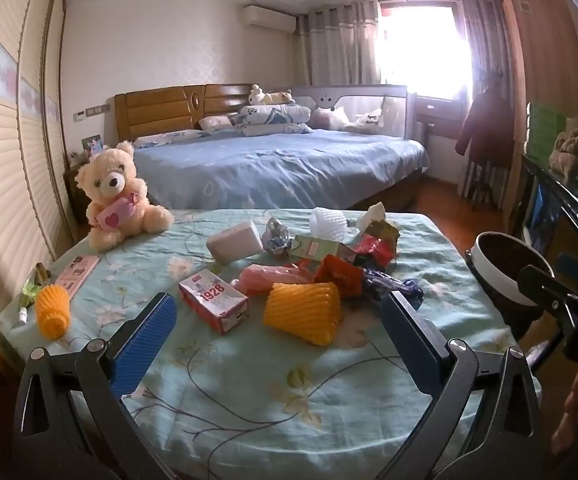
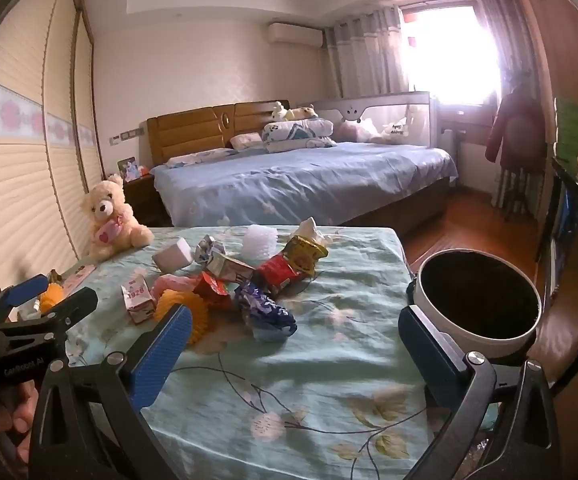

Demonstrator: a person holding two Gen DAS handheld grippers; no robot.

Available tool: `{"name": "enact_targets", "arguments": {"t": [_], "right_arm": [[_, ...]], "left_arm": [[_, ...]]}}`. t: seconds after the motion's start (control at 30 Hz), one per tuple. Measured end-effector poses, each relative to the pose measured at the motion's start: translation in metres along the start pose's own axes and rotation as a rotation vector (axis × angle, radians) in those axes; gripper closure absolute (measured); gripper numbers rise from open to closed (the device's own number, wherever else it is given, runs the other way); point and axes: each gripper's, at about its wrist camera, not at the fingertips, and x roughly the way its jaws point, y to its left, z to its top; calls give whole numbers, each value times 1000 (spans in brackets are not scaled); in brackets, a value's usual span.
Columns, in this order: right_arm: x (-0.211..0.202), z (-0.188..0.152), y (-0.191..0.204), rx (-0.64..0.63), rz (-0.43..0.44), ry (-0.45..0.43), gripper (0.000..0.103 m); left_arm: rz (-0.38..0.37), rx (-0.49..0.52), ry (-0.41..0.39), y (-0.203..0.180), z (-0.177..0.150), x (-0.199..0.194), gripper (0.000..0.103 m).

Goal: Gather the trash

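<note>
left gripper [image 1: 277,328]: blue-padded fingers spread wide, nothing between them, above floral green bedspread [image 1: 249,400]
trash: red-white "1928" carton [image 1: 213,301], yellow foam net sleeve [image 1: 303,312], crumpled wrappers mid-bed
right gripper [image 2: 295,350]: fingers spread wide, empty
bin: round white wastebasket [image 2: 477,300] beside bed's right edge

Both wrist views over littered table [image 1: 249,380]

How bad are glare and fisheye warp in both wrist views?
Left wrist view: the bright curtained window is blown out, with pinkish flare spreading over the dark hanging coat; the wall panels bow at the left edge. Right wrist view: same blown-out window; dark vignette in the corners; the floral green tablecloth stays readable.
</note>
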Motion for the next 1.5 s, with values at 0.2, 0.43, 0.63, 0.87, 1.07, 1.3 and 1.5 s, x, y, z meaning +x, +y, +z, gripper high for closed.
{"name": "enact_targets", "arguments": {"t": [0.2,0.43,0.63,0.87,1.07,1.3,1.5], "right_arm": [[-1,1,2,-2,-6,1,0],[-3,3,11,4,0,0,0],[-3,3,7,15,8,1,0],[-2,1,7,12,8,-1,0],[-2,2,8,4,4,1,0],[-1,2,9,-1,6,22,0],[16,-5,5,-5,35,165,0]], "left_arm": [[2,-1,-4,-1,1,-1,0],[1,-3,-3,0,2,-1,0],[2,-2,-4,-1,1,-1,0],[0,-3,-4,-1,1,-2,0],[0,-2,-4,0,1,-1,0],[-5,-11,10,2,-2,0,0],[-20,-49,64,10,-6,12,0]]}}
